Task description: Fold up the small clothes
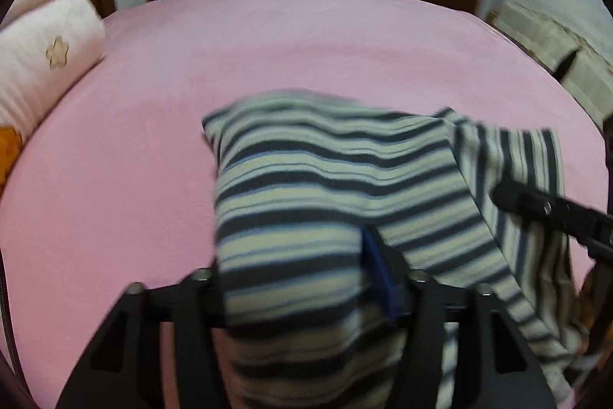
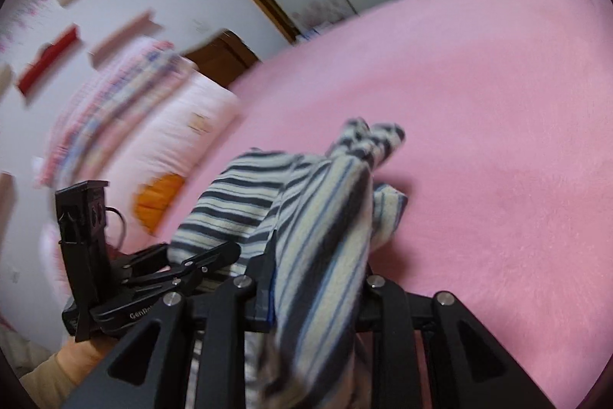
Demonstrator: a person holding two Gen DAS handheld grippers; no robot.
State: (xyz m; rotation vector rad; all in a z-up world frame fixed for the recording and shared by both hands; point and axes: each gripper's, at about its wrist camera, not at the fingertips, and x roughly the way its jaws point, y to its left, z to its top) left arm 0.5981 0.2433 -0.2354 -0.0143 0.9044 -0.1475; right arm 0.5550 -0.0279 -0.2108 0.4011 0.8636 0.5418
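Pillows (image 1: 49, 64): stacked at the left edge of the bed, well apart from the garment, so they leave the middle of the bed free as a folding surface.
Bed (image 1: 306, 37): covered by a flat pink sheet; it carries the work, which is probably why the garment is brought over its open centre.
Striped garment (image 1: 325, 179): a small top in dark and cream bands, partly lying on the sheet and partly draped back over both tools; held at two places, apparently so that it can be spread or laid flat before a fold.
Left hand-held gripper (image 1: 306, 263): cloth runs between its fingers and hides the tips. The jaws stand fairly wide. Whether the pads press on the fabric cannot be told. It is tilted steeply down towards the sheet.
Right hand-held gripper (image 2: 318, 267): a bunched fold of the garment passes between its narrowly parted fingers, and grip again cannot be confirmed. It points at a shallower downward slant than the left one.
Relative pose: in the right wrist view the left tool (image 2: 172, 271) lies just beside the right one, at its left, with a pale sleeve (image 2: 57, 370) below it.
Stage (judgement): laying-out, no fold yet made.
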